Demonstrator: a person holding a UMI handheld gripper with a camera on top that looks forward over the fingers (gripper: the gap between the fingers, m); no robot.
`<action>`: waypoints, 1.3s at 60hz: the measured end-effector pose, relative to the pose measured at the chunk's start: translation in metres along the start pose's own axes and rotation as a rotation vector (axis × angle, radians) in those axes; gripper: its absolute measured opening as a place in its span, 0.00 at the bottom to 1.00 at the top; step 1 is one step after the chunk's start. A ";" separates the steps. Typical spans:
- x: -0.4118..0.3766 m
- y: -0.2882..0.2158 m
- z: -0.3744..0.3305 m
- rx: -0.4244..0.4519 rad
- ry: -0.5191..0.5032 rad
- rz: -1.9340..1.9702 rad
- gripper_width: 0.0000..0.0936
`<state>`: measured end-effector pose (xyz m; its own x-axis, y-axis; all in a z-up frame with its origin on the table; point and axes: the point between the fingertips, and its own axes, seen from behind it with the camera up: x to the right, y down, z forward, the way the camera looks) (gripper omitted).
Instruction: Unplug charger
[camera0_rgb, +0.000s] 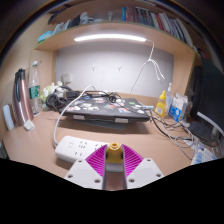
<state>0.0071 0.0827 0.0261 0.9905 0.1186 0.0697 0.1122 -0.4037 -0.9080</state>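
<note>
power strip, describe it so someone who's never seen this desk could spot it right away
Start at the wooden desk under the lit shelf and find the dark laptop in its middle. Nearer than the laptop, just ahead of the open jaws of the gripper, lies the power strip. It is the only long white bar lying flat there, with a white cable rising from it.

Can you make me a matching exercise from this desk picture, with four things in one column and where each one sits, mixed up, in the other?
Things:
1. power strip
2. laptop
3. yellow bottle
4. books

Places:
A. on the shelf above the desk light
B. just ahead of the open gripper, on the desk
C. beside the laptop, near the monitor
D. middle of the desk, beyond the power strip, lid closed

Pairs: 1-B, 2-D, 3-C, 4-A
</note>
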 end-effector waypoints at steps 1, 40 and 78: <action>0.000 0.000 0.000 0.000 -0.001 -0.003 0.26; 0.070 -0.028 -0.063 0.012 0.064 0.086 0.17; 0.067 0.039 0.007 -0.271 0.022 0.085 0.34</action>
<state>0.0771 0.0815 -0.0079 0.9984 0.0552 0.0102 0.0432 -0.6399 -0.7673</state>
